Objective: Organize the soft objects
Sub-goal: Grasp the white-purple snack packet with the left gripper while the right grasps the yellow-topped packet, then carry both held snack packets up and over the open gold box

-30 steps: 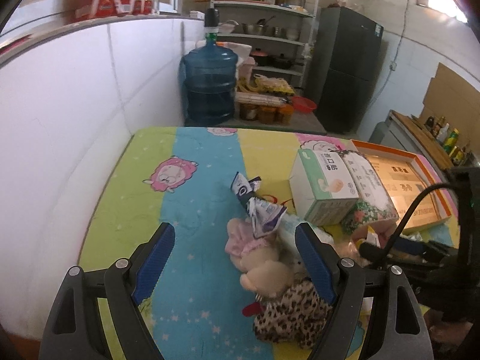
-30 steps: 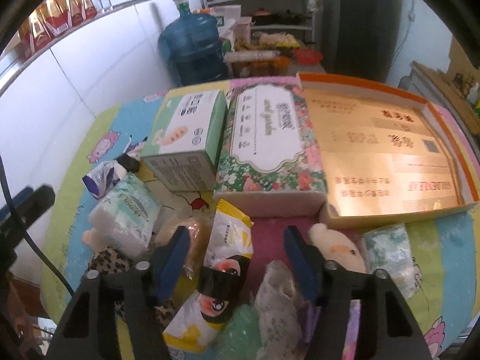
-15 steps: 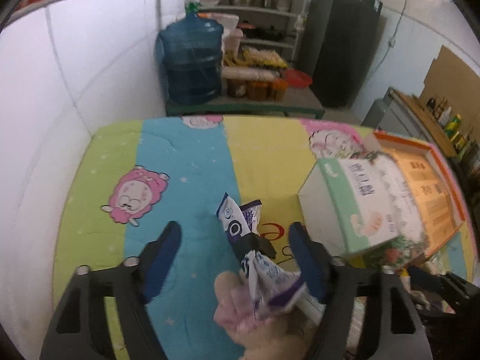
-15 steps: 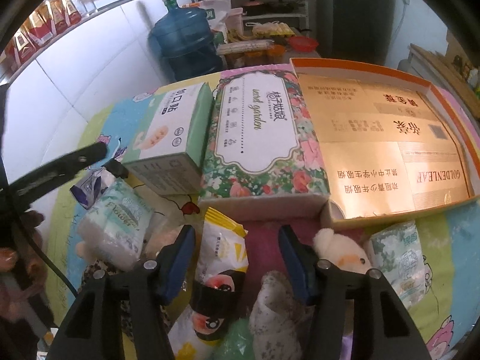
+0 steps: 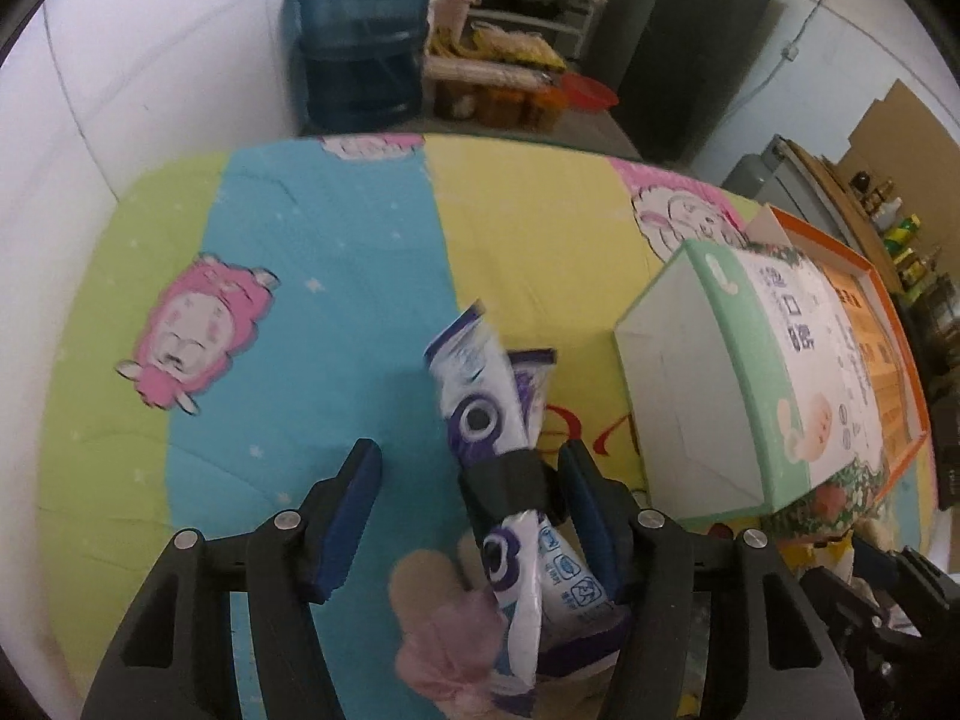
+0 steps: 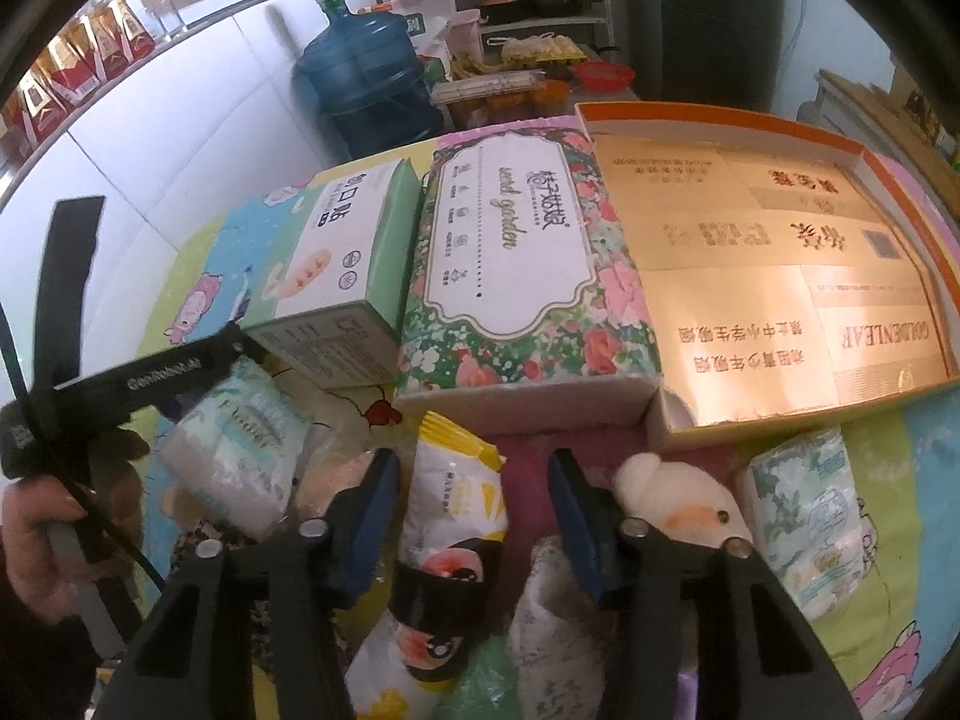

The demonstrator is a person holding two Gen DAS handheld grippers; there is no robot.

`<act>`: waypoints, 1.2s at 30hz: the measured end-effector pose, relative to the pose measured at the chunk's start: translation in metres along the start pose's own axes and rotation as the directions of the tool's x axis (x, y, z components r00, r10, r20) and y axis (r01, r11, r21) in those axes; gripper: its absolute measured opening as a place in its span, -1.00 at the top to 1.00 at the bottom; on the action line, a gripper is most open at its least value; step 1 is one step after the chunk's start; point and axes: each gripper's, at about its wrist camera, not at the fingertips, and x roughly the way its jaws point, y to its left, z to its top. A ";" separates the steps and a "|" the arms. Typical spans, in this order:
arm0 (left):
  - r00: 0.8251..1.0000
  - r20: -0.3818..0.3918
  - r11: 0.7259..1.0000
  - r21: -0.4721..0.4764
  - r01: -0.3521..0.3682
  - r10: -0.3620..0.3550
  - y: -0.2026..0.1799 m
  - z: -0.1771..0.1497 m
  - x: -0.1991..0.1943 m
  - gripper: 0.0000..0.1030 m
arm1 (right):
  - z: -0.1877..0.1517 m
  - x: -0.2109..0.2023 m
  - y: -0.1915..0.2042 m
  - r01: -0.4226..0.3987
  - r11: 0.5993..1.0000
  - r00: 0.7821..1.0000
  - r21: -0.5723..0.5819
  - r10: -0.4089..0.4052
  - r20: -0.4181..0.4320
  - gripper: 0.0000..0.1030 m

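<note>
A purple-and-white packet bundle (image 5: 498, 420), cinched by a black band, lies on the sheet over a pink plush (image 5: 444, 648). My left gripper (image 5: 474, 510) straddles it and its jaws are closing. The right pad is close to the band and the left pad stands apart. In the right wrist view a yellow-and-white packet bundle (image 6: 456, 498) with a black band lies between the fingers of my right gripper (image 6: 474, 510). Those jaws are closing too, with a gap on both sides. A white plush (image 6: 678, 504) lies just right of the right finger.
A green-and-white box (image 6: 336, 264), a floral tissue box (image 6: 516, 258) and an orange-rimmed gold tray (image 6: 780, 252) stand side by side behind the pile. Tissue packs (image 6: 240, 456) (image 6: 810, 516) flank it. A hand (image 6: 42, 528) holds the left tool. A water jug (image 5: 366, 42) stands beyond the bed.
My left gripper moved forward and down over the purple packet and its jaws narrowed. The right gripper stayed in place and its jaws narrowed around the yellow packet.
</note>
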 end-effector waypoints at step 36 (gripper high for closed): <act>0.957 0.279 0.997 0.008 0.076 -0.075 0.007 -0.039 -0.132 0.51 | -0.017 -0.081 0.027 -0.113 0.992 0.973 -0.052 0.122 0.198 0.44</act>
